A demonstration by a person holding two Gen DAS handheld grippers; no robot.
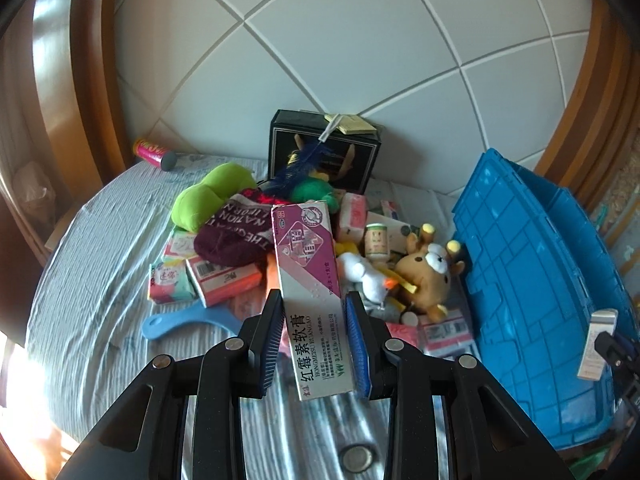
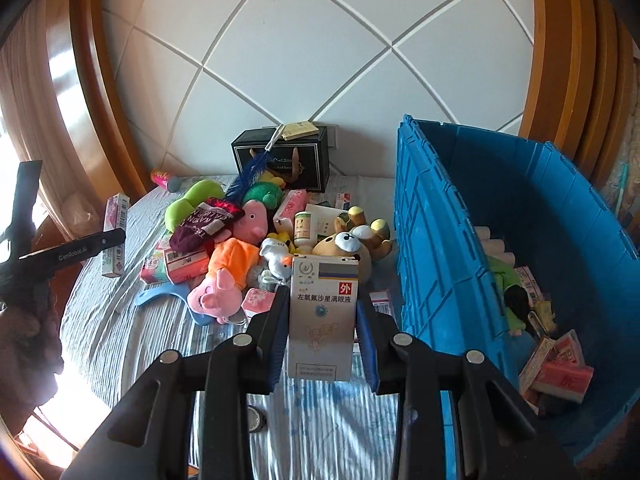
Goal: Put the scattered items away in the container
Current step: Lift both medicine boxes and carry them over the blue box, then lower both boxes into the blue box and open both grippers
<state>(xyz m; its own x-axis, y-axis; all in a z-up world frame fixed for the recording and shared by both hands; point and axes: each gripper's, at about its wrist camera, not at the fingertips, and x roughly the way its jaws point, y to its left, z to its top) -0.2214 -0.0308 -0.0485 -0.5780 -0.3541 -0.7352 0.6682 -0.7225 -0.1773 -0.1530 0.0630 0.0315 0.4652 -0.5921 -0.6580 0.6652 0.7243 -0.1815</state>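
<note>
Toy-and-box pile (image 2: 248,248) on bed, blue crate (image 2: 500,240) beside

Daylight fills both views, bright and sharp at the centre. Sun pours in from the lower left, burning out that corner of the bed sheet (image 1: 80,280) in white glare. Fisheye bending curves the wooden frame (image 2: 92,92) and wall panels; the corners fall black.

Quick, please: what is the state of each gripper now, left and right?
Left gripper: closed on the purple ointment box.
Right gripper: closed on the white eye-drop box.
</note>
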